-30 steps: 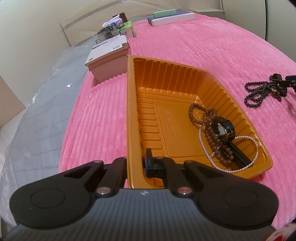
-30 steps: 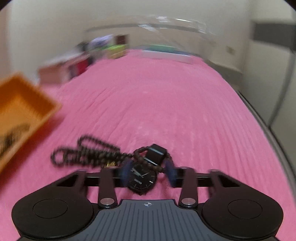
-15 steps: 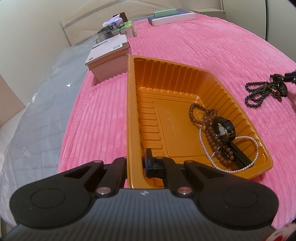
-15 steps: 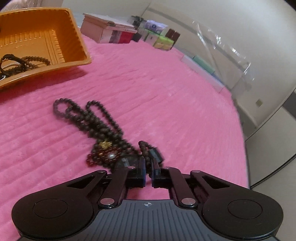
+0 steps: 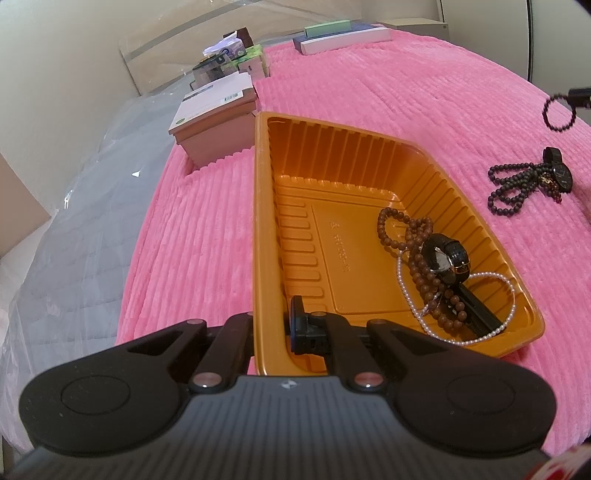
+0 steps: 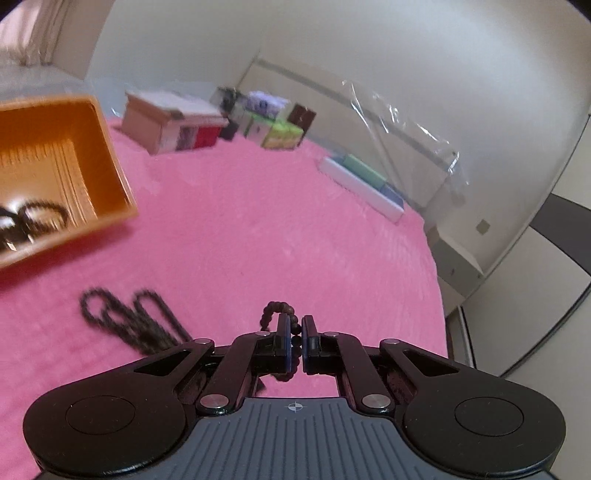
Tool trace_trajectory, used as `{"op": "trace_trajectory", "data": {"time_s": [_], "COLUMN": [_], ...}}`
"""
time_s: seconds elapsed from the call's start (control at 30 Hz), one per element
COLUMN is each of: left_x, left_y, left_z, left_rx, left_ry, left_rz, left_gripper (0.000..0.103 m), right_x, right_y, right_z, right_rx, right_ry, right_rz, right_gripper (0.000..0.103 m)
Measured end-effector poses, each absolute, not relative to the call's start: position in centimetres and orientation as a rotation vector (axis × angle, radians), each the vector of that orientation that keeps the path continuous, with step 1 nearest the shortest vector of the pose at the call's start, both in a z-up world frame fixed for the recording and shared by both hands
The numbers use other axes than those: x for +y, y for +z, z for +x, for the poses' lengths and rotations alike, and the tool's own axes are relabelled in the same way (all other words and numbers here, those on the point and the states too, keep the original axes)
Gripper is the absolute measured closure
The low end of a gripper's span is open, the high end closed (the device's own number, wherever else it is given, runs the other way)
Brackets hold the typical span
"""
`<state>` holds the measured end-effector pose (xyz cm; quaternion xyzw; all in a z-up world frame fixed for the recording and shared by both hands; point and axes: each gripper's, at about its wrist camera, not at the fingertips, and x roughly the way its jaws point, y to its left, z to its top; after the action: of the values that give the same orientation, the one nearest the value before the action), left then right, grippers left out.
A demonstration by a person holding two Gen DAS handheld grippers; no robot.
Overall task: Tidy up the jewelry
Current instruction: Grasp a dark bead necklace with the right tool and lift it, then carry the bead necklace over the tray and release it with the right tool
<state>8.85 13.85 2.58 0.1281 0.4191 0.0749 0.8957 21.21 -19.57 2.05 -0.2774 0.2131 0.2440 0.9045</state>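
Observation:
An orange tray [image 5: 266, 206] lies on the pink blanket. My left gripper [image 5: 271, 328] is shut on its near left wall. Inside lie a brown bead string [image 5: 419, 254], a black watch [image 5: 445, 258] and a pearl strand [image 5: 491, 275]. My right gripper [image 6: 294, 341] is shut on a dark bead bracelet [image 6: 275, 308] and holds it above the blanket; it also shows in the left wrist view [image 5: 557, 114]. A black bead necklace [image 5: 511, 184] and a second black watch [image 5: 561, 175] lie on the blanket right of the tray. The tray [image 6: 110, 162] is to the left in the right wrist view.
A brown box with a white lid [image 5: 218, 114] stands behind the tray. Small boxes [image 5: 236, 59] and flat books [image 5: 343, 35] lie along the far edge. Clear plastic sheeting [image 5: 74, 221] covers the bed's left side. The blanket's right edge [image 6: 439, 280] drops off.
My right gripper has lifted off the blanket with the dark bead bracelet, leaving the black necklace and watch behind. The left gripper and tray have not moved.

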Motion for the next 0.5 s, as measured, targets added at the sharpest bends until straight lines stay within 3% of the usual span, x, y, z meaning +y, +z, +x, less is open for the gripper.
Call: {"op": "trace_trajectory", "data": {"time_s": [0.5], "left_x": [14.2], "left_y": [2.4], "left_z": [8.8], "left_rx": [0.861], "left_ry": [0.133], "left_rz": [0.277], "left_gripper": [0.1], "right_x": [-7.2], "right_y": [6.3], "right_z": [15.0], "right_rx": [0.467], "right_ry": [0.921], "right_rz": [-0.346], "right_gripper": [0.098]}}
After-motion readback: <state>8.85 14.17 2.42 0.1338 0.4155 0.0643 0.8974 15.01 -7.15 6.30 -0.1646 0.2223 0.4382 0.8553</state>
